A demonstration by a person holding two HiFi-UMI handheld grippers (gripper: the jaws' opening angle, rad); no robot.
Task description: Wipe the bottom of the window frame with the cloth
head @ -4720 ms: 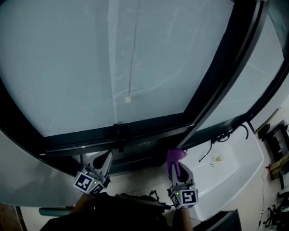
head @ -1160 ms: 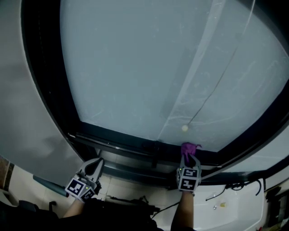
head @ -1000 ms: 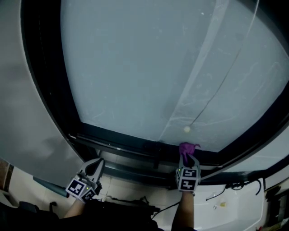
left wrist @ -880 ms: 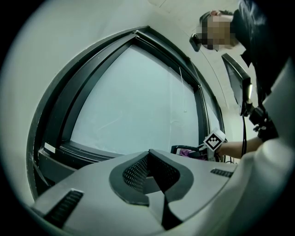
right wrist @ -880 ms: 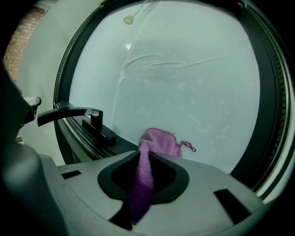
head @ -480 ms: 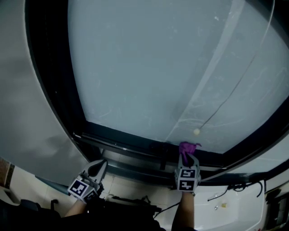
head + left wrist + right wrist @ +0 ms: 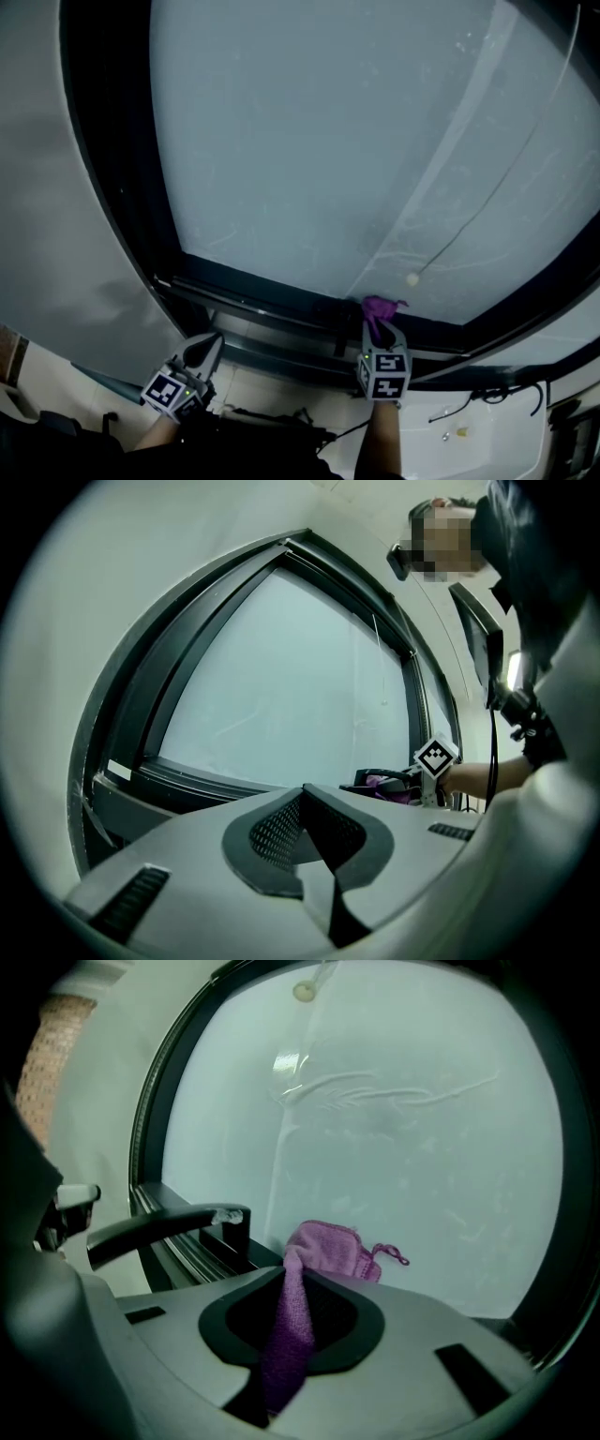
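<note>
A purple cloth (image 7: 378, 307) is bunched against the dark bottom rail of the window frame (image 7: 262, 294), just below the glass. My right gripper (image 7: 379, 324) is shut on the cloth. In the right gripper view the cloth (image 7: 324, 1250) runs down between the jaws of that gripper (image 7: 287, 1283) and folds over at the foot of the pane. My left gripper (image 7: 208, 345) hangs below the rail at the left, apart from the cloth. Its jaws (image 7: 302, 804) meet with nothing between them. The left gripper view also shows the cloth (image 7: 381, 782) far off to the right.
A dark window handle (image 7: 171, 1222) juts out left of the cloth. A cord's small round bead (image 7: 412, 278) hangs in front of the glass just above the cloth. A white sill with loose cables (image 7: 469, 412) lies at the lower right. A pale wall (image 7: 56, 234) borders the frame's left side.
My right gripper has slid the cloth a little to the left along the bottom rail. The left gripper has stayed low at the left.
</note>
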